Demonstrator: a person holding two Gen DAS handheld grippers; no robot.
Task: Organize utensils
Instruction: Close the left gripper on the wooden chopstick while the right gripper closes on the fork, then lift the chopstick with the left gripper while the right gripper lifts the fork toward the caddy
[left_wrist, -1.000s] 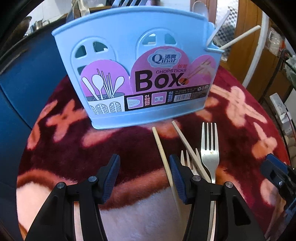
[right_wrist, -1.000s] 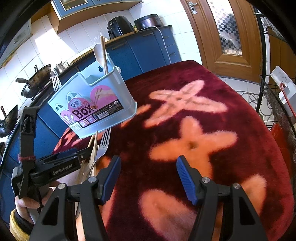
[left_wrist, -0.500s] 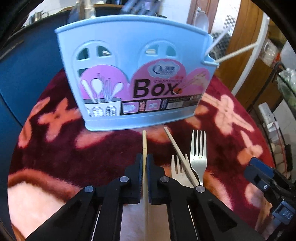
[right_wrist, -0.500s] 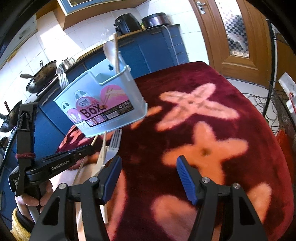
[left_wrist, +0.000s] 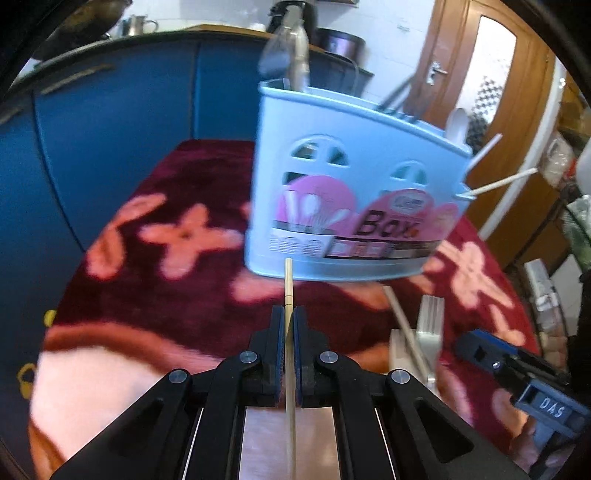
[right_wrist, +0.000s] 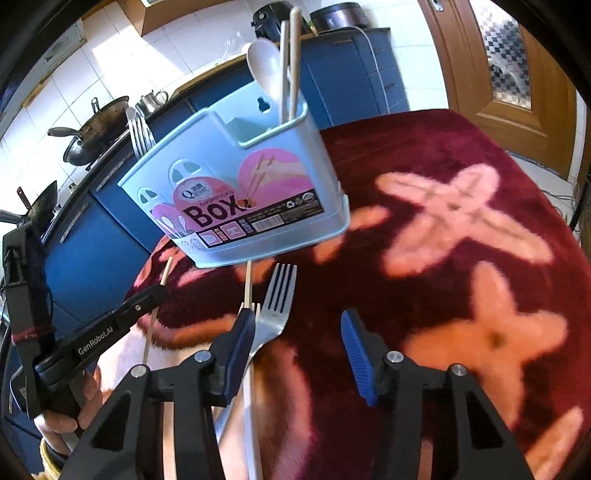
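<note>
A light blue utensil box (left_wrist: 354, 206) stands on the red flowered cloth; it also shows in the right wrist view (right_wrist: 240, 199), holding a white spoon (right_wrist: 264, 66), chopsticks (right_wrist: 291, 62) and forks (right_wrist: 139, 134). My left gripper (left_wrist: 289, 321) is shut on a wooden chopstick (left_wrist: 288, 284), lifted off the cloth, tip toward the box base. In the right wrist view the left gripper (right_wrist: 159, 291) holds that chopstick (right_wrist: 157, 310). My right gripper (right_wrist: 297, 332) is open and empty above a fork (right_wrist: 275, 306) and a second chopstick (right_wrist: 247, 284) lying in front of the box.
The second chopstick (left_wrist: 404, 325) and forks (left_wrist: 430, 325) lie on the cloth (right_wrist: 461, 295) right of my left gripper. Blue kitchen cabinets (left_wrist: 110, 122) stand behind the table. A wooden door (right_wrist: 509, 62) is at the right.
My left gripper closed on the chopstick and lifted it off the cloth, swinging left. My right gripper moved closer to the box and the fork, still open.
</note>
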